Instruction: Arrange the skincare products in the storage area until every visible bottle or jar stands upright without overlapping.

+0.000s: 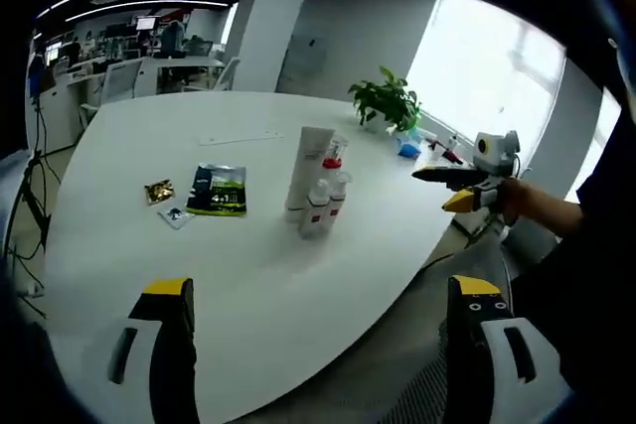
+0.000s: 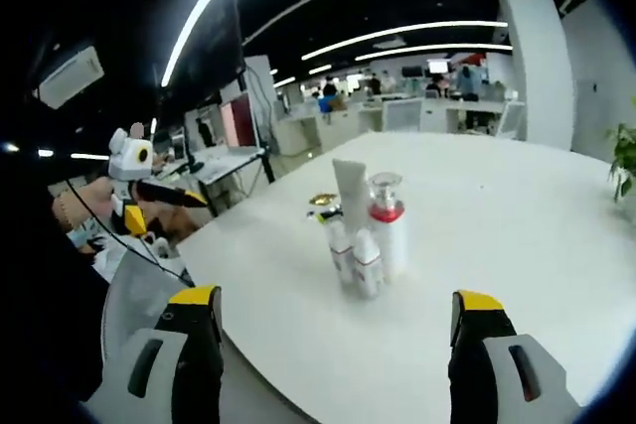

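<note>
Skincare cluster mid-tabletop [image 1: 149,136]: tall white tube [image 1: 310,168], red-collared pump bottle [image 1: 334,161], two small white bottles [image 1: 316,210], all upright, packed close, likely touching. Dark green sachet [image 1: 218,190] and small packets [image 1: 159,191] lie flat just beside. Left tongs [image 1: 318,320] and right tongs [image 2: 338,330] both open, empty, held back at tabletop edge, probably sizing up cluster before spacing it out.
</note>
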Action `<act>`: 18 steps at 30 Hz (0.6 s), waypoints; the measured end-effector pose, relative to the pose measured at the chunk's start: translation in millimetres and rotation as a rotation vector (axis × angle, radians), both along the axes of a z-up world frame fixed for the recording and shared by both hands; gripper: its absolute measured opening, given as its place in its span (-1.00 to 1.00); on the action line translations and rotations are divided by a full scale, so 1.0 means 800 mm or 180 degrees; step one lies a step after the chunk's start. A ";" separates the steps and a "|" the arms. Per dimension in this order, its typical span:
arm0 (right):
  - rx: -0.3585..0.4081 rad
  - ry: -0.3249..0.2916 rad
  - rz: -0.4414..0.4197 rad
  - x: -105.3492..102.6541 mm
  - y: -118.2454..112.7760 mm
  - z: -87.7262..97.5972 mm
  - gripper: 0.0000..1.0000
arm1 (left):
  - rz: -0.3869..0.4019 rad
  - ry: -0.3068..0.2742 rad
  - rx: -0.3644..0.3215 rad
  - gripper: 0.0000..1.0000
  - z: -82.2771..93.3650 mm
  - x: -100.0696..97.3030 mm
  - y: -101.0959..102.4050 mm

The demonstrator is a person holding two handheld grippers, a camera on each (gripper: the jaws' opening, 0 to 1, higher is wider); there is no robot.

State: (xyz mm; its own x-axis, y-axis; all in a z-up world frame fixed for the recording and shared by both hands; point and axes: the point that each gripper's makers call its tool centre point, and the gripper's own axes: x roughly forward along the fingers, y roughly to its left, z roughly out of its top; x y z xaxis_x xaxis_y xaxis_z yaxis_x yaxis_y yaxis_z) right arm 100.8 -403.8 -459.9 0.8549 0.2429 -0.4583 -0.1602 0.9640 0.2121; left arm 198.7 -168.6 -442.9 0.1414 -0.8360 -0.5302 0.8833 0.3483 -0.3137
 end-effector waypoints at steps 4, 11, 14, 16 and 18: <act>0.0055 0.0039 -0.0046 -0.004 -0.003 -0.006 0.98 | 0.0017 -0.0014 0.0008 0.98 0.001 0.002 0.000; 0.0066 0.0058 -0.0080 -0.002 -0.005 -0.009 0.98 | -0.0011 -0.0018 0.0038 0.98 -0.002 0.004 0.000; 0.0075 0.0081 -0.0088 -0.002 -0.005 -0.009 0.98 | -0.0024 -0.0013 0.0039 0.98 -0.002 0.004 -0.003; 0.0077 0.0082 -0.0097 -0.002 -0.005 -0.010 0.98 | -0.0032 -0.0010 0.0040 0.97 -0.003 0.005 -0.004; 0.0083 0.0083 -0.0114 -0.002 -0.006 -0.010 0.98 | -0.0040 -0.0003 0.0043 0.97 -0.003 0.006 -0.006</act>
